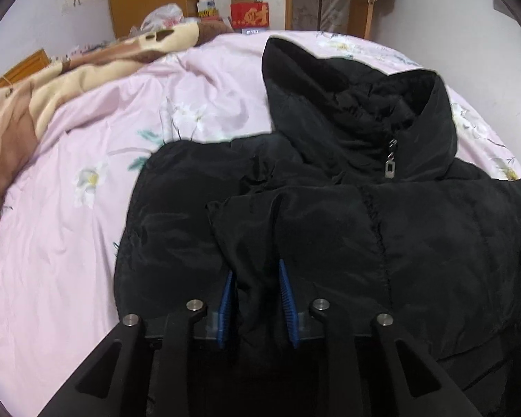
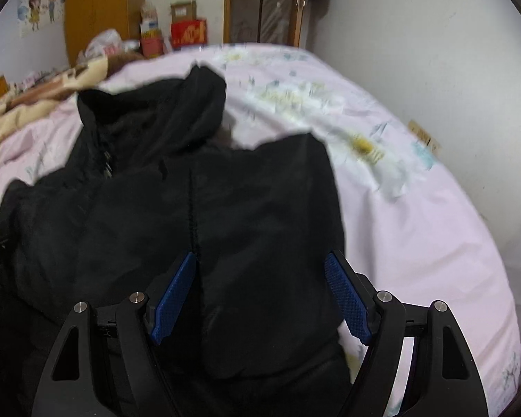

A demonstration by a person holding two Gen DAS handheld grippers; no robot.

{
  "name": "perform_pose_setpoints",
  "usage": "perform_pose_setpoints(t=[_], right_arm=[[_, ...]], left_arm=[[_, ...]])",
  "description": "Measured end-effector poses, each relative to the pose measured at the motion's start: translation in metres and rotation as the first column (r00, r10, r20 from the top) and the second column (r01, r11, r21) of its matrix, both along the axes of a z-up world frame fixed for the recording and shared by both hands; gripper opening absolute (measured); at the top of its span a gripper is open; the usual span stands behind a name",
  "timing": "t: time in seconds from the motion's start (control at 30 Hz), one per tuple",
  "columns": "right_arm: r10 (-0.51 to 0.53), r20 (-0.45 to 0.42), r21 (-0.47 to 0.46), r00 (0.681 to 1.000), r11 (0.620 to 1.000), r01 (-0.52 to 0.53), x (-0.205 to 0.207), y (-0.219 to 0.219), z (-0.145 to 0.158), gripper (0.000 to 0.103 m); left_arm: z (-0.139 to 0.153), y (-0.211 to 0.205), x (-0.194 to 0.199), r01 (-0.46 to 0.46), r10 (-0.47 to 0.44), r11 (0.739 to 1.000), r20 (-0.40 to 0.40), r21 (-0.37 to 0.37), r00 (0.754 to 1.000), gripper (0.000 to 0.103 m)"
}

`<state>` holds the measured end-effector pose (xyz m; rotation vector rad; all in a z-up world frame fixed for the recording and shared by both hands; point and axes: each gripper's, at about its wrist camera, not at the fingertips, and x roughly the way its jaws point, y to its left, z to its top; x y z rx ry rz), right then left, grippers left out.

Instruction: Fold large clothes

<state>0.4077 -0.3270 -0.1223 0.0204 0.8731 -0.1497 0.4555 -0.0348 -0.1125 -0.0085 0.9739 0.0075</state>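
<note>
A black hooded puffer jacket [image 1: 416, 229] lies front-up on the pink bed, its zip pull [image 1: 389, 166] below the collar and its hood [image 1: 330, 87] pointing away. A folded sleeve [image 1: 257, 215] lies across the chest. My left gripper [image 1: 257, 274] is low over that fold. Its jaws stand a little apart with a ridge of the black fabric loose between the blue pads [image 1: 288, 299]. In the right wrist view my right gripper [image 2: 260, 260] stands wide open just above the jacket's [image 2: 260, 191] other side panel, near its edge.
The floral pink bedsheet [image 1: 69, 243] spreads left of the jacket and to its right [image 2: 416, 226]. A brown and cream blanket [image 1: 52, 80] is bunched at the far left. Boxes and bags [image 1: 250, 14] stand beyond the bed by a wooden wardrobe. A white wall [image 2: 451, 87] borders the bed's right side.
</note>
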Motion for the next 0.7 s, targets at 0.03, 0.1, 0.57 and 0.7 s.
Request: perform_pose_setpoints(t=[0.03, 0.1, 0.57, 0.7], right_arm=[[0.001, -0.006, 0.006, 1.000, 1.000, -0.001, 0.002, -0.001, -0.004, 0.077], [0.005, -0.014, 0.009, 1.000, 1.000, -0.005, 0.005, -0.002, -0.010, 0.078], [-0.016, -0.097, 0.091, 0.995, 0.996, 0.025, 0.017, -0.017, -0.041, 0.090], [-0.023, -0.112, 0.092, 0.993, 0.995, 0.034, 0.017, -0.019, -0.040, 0.090]], left_arm=[[-0.003, 0.001, 0.001, -0.003, 0.004, 1.000, 0.002, -0.006, 1.000, 0.030], [-0.009, -0.001, 0.003, 0.007, -0.007, 1.000, -0.004, 0.005, 1.000, 0.032], [-0.029, 0.001, 0.012, 0.018, -0.019, 0.999, -0.041, -0.037, 0.999, 0.033], [-0.027, 0.003, 0.013, 0.018, -0.021, 0.999, -0.047, -0.044, 0.999, 0.033]])
